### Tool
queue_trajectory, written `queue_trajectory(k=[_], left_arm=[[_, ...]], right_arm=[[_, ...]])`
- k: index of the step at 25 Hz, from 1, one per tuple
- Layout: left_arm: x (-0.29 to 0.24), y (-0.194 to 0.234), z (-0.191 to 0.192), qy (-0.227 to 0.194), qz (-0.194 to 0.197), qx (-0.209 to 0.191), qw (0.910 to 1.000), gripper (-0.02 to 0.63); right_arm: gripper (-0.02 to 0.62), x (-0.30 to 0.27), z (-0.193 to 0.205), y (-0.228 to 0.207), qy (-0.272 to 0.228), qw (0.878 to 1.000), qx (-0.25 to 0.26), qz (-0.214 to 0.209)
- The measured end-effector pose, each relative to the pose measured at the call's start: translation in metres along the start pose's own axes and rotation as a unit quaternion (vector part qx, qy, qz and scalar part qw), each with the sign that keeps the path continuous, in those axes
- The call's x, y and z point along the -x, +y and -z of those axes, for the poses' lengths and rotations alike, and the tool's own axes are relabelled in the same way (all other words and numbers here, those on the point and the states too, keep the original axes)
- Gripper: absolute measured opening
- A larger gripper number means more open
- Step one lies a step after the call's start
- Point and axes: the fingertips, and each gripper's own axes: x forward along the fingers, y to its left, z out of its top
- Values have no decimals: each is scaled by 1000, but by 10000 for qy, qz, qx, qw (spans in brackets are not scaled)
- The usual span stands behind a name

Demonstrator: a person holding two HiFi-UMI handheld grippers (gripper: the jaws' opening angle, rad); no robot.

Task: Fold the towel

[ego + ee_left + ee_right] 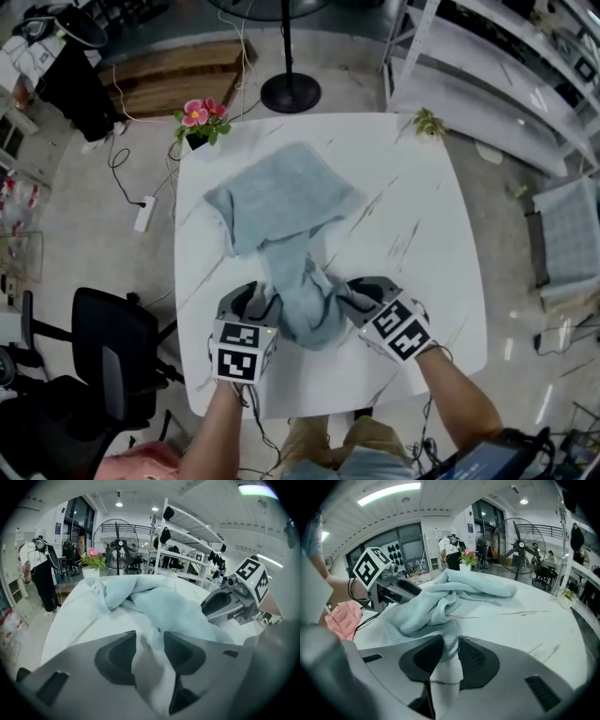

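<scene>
A light blue towel (286, 202) lies on the white marble table (422, 234), spread flat at the far end and bunched into a narrow heap at the near end. My left gripper (261, 302) is at the heap's left side. In the left gripper view (150, 644) a fold of the towel (173, 606) runs between its pads. My right gripper (352, 292) is at the heap's right side. In the right gripper view (451, 646) an edge of the towel (454, 590) fills the narrow gap between its pads. Both grippers point steeply down towards the tabletop.
A pot of pink flowers (200, 122) stands on the table's far left corner, a small green plant (429, 122) at the far right corner. A fan's round base (290, 92) is on the floor beyond the table, and a black chair (103, 347) stands at the near left.
</scene>
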Motion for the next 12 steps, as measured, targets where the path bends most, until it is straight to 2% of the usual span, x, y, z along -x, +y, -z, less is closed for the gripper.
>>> queue_trajectory(k=[2, 4, 7, 12], left_arm=[[-2, -1, -1, 50, -20, -11, 10000, 116], [-2, -4, -2, 64, -4, 227, 9997, 61], [12, -3, -1, -87, -84, 807, 9967, 51], [60, -10, 15, -304, -375, 1382, 9892, 51]], right_arm=[[60, -2, -1, 4, -50, 10000, 10, -56], [44, 1, -1, 3, -125, 9999, -43, -34], [41, 19, 2, -5, -280, 9994, -181, 40], [43, 70, 13, -11, -566, 9973, -438, 160]])
